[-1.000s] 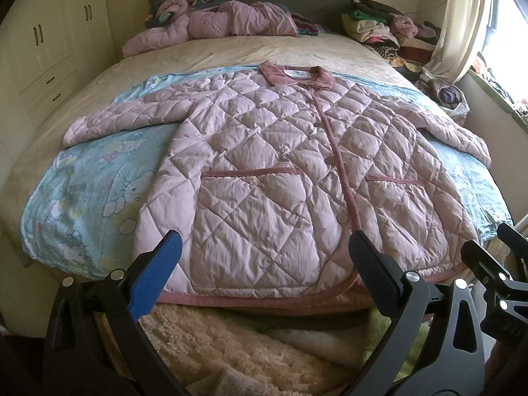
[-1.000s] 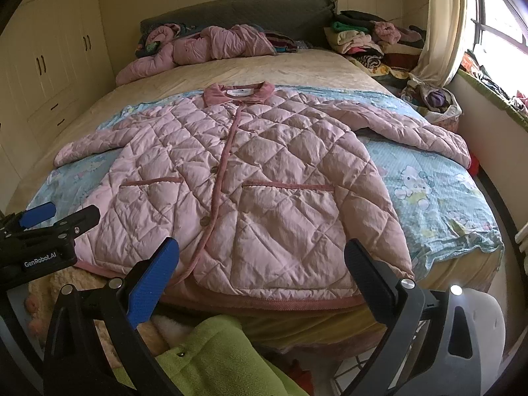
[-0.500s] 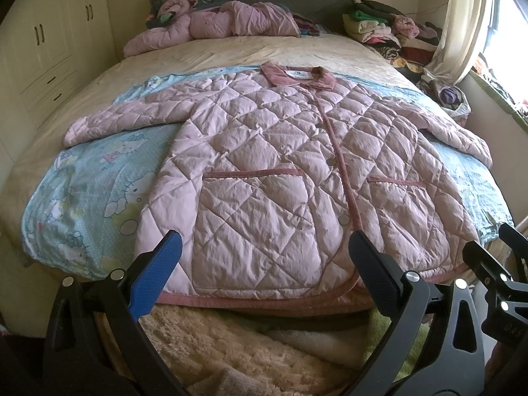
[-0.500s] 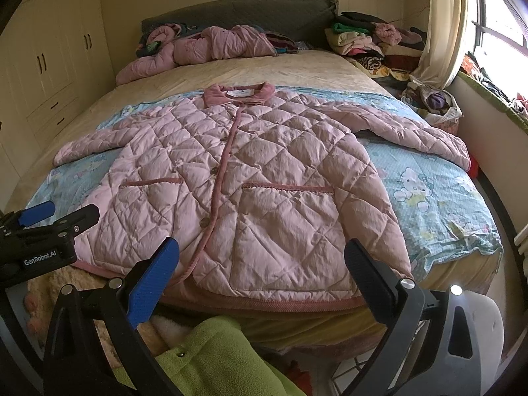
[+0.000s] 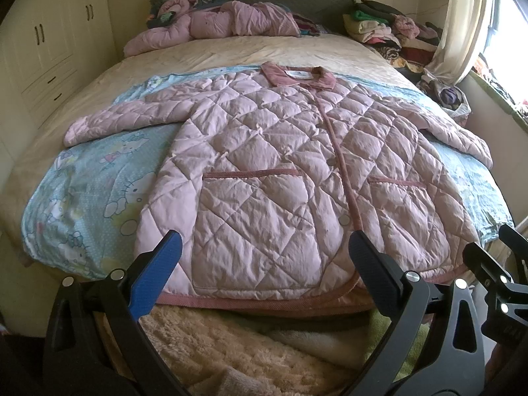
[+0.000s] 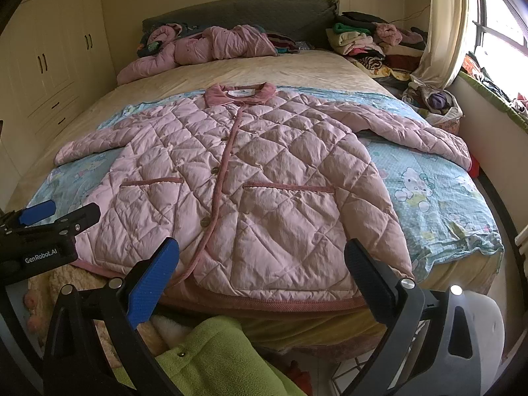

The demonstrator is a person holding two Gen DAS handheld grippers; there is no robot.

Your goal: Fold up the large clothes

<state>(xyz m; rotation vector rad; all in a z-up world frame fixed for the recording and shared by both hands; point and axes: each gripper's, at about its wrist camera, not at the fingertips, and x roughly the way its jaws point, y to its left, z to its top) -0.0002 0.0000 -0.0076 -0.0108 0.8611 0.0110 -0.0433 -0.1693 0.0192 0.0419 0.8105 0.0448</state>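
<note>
pink jacket (image 5: 280, 171) spread flat, left claw (image 5: 264, 257) agape

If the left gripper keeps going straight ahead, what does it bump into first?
Probably the pink quilted jacket. The left gripper is open and points at the jacket's bottom edge, near the left pocket, at the foot of the bed. Depth is hard to judge, but nothing shows between them.

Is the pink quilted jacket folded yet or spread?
Spread flat: pink quilted jacket lies front up on the bed, both sleeves out sideways, no folds.
</note>
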